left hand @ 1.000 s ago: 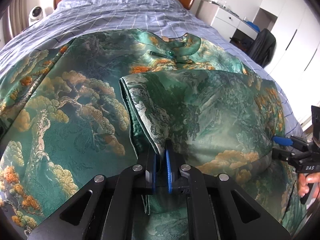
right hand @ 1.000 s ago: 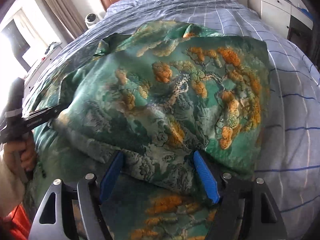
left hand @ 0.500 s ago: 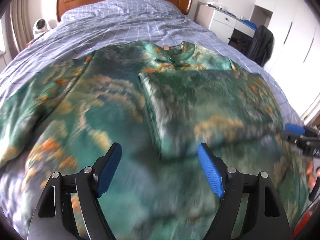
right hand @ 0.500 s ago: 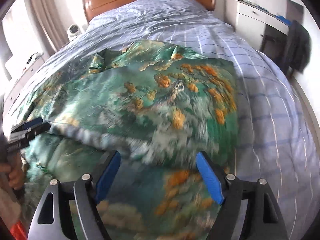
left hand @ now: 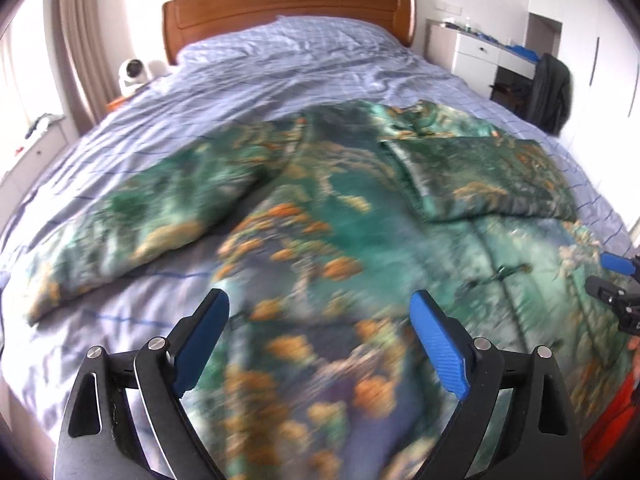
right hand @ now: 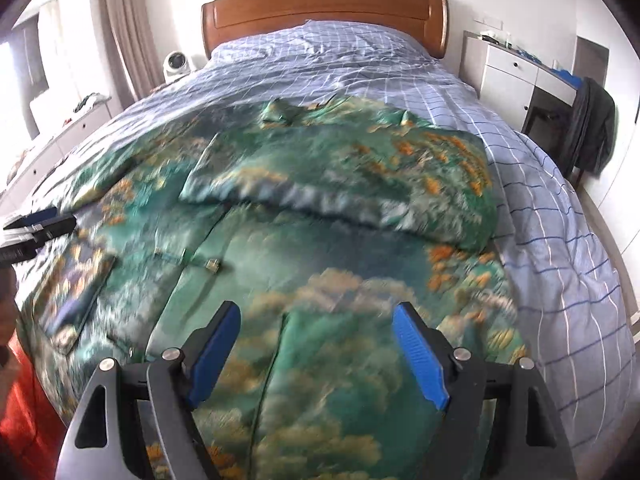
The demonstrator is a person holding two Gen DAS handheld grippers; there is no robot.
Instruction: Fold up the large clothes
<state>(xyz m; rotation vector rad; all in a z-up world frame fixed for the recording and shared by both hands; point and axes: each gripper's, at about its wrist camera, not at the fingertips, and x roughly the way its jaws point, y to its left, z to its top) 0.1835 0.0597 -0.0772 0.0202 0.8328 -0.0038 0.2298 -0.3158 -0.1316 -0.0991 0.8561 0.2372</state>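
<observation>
**Between folds: one sleeve in, other sleeve still out**

Far left in the left wrist view: unfolded sleeve lies spread out on the bed, angled away from the garment body. Not yet folded.

Centre: green patterned garment flat on the blue checked bedding, collar toward the headboard. Left gripper hovers above the lower body of the garment, jaws wide, holding nothing. Frame is motion-blurred.

Right: folded sleeve already laid across the chest as a neat panel; same panel in the right wrist view. Right gripper also wide apart and empty, above the hem area near the front closure.

Step, as I judge it: first sleeve fold done, both grippers free, setting up for the second sleeve.

Next move likely calls for: left gripper out to the spread sleeve's cuff end, pinch a single clean edge, carry it across to mirror the folded panel. Right gripper may need to pin the shoulder so the slippery fabric does not drag.
</observation>
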